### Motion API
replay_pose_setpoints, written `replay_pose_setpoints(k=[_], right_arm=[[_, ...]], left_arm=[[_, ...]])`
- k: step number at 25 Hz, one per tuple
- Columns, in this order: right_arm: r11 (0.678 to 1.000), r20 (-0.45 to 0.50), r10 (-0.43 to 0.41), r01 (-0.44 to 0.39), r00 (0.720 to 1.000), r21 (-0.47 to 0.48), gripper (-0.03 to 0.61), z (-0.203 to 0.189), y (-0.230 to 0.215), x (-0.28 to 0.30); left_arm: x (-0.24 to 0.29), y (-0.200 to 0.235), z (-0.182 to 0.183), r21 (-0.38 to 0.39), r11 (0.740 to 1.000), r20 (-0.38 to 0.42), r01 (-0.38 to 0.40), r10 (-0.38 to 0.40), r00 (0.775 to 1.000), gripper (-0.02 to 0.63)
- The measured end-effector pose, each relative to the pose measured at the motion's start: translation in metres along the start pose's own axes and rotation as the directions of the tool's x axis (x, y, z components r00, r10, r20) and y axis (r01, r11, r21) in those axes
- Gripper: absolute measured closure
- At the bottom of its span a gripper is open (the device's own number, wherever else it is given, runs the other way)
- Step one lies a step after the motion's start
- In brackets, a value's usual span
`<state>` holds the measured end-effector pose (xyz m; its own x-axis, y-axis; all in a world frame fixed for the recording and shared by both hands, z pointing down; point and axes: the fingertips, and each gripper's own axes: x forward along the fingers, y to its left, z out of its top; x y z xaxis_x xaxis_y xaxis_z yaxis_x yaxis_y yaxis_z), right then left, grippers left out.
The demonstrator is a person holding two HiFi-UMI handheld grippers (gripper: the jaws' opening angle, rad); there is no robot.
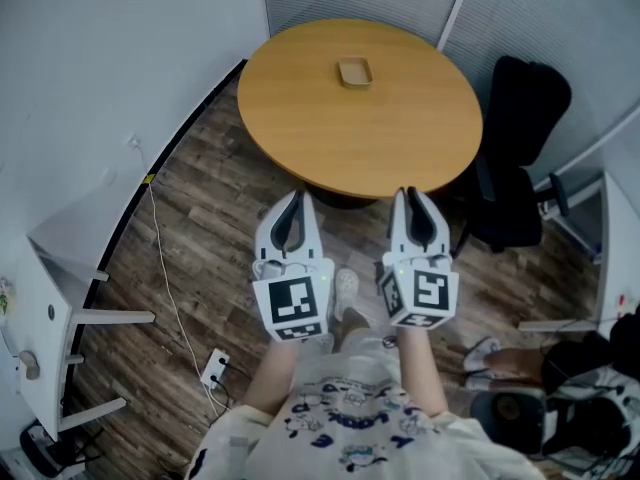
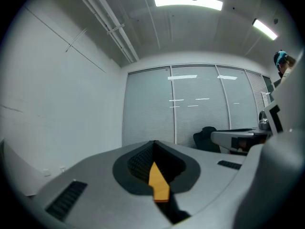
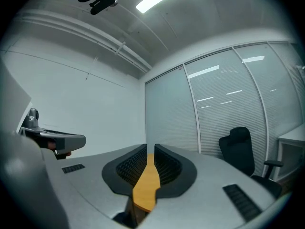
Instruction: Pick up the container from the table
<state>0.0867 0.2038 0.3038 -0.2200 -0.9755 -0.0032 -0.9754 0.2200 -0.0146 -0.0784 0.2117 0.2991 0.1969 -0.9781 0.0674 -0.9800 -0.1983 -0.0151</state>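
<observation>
Head view: container (image 1: pixel 355 72) on table (image 1: pixel 300 128), well apart from left gripper (image 1: pixel 293 203) (tips together, empty) and right gripper (image 1: pixel 415 200) (barely parted, empty). Person should step in, spread jaws, straddle rim.

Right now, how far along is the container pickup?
Nothing is done: the container sits untouched on the far side of the table. In hand: nothing. The left hand-held gripper, jaws together, and the right hand-held gripper, jaws a slit apart, hang empty over the floor, short of the table. Left: reach, grasp, lift.
</observation>
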Motion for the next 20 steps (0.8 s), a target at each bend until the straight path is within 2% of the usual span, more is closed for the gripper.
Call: replay_pose_setpoints(k=[6, 9, 20], right_arm=[[0.999, 0.004, 0.034, -0.034, 0.999, -0.007, 0.521, 0.002, -0.018, 0.057], [0.999, 0.005, 0.049, -0.049, 0.999, 0.000, 0.520, 0.004, -0.030, 0.087], [0.996, 0.008, 0.093, -0.093, 0.996, 0.008, 0.520, 0.010, -0.071, 0.186]], left_arm=[[0.055, 0.002, 0.002, 0.006, 1.000, -0.004, -0.021, 0.021, 1.000, 0.612], [0.086, 0.000, 0.006, -0.013, 0.999, 0.000, -0.036, 0.036, 0.999, 0.612], [0.181, 0.006, 0.018, 0.005, 0.995, 0.001, -0.095, 0.095, 0.996, 0.612]])
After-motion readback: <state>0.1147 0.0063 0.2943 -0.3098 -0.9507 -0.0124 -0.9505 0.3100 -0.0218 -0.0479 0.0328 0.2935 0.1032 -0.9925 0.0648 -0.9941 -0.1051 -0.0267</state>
